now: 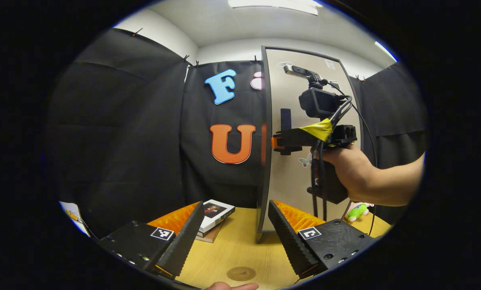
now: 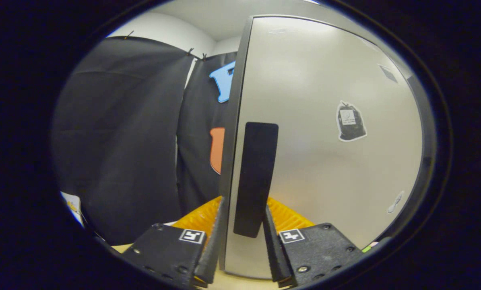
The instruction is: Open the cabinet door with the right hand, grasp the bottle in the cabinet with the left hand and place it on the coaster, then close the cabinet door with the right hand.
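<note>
Right gripper is seen at lower centre, fingers straddling the cabinet door edge and its dark handle; firm contact cannot be told. Left gripper is held wide open, empty, above the coaster at bottom centre. A hand at centre right holds the right gripper level.

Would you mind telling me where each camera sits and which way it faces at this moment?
Left gripper view: rides on the left tongs, held back over the wooden table, facing the cabinet door; own two fingers below, the right tongs and a hand farther off.
Right gripper view: rides on the right tongs, close against the cabinet door, looking along its fingers, which straddle the door's edge and black handle.
Shared: cabinet door, handle, the booth's black cloth.
</note>
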`<state>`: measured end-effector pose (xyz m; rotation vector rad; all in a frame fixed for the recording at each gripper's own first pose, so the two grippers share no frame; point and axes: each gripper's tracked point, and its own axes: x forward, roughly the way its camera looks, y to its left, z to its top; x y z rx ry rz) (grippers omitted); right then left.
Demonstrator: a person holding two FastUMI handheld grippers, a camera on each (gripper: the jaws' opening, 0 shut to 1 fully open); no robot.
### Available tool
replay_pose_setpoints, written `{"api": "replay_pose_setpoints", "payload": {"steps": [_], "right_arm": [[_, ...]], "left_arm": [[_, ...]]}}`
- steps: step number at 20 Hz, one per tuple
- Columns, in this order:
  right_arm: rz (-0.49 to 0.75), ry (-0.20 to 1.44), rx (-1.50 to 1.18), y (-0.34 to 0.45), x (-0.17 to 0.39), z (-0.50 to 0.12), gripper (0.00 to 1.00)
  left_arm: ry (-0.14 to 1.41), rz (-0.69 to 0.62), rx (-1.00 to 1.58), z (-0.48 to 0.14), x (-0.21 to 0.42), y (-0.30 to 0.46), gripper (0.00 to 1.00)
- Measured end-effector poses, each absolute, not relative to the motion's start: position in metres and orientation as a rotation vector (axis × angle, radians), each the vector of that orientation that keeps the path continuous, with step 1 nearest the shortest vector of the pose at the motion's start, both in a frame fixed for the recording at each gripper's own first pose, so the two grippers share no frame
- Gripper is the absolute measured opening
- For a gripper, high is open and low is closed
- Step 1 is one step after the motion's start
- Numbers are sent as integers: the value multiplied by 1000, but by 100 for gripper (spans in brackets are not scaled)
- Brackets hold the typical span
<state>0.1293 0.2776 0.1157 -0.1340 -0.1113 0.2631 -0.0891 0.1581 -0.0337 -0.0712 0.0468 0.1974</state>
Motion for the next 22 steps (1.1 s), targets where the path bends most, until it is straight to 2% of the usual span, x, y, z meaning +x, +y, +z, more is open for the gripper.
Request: {"api": "replay_pose_setpoints", "payload": {"steps": [1, 7, 11, 22], "right_arm": [[265, -107, -110, 278, 125, 116, 34], [318, -79, -118, 279, 117, 116, 18], [393, -65, -114, 279, 100, 113, 15], [564, -9, -86, 266, 75, 108, 14]], "left_arm": [[55, 204, -79, -36, -91, 161, 96], [72, 252, -93, -44, -99, 174, 95], [58, 295, -98, -39, -106, 185, 95], [66, 334, -114, -38, -119, 193, 95]]}}
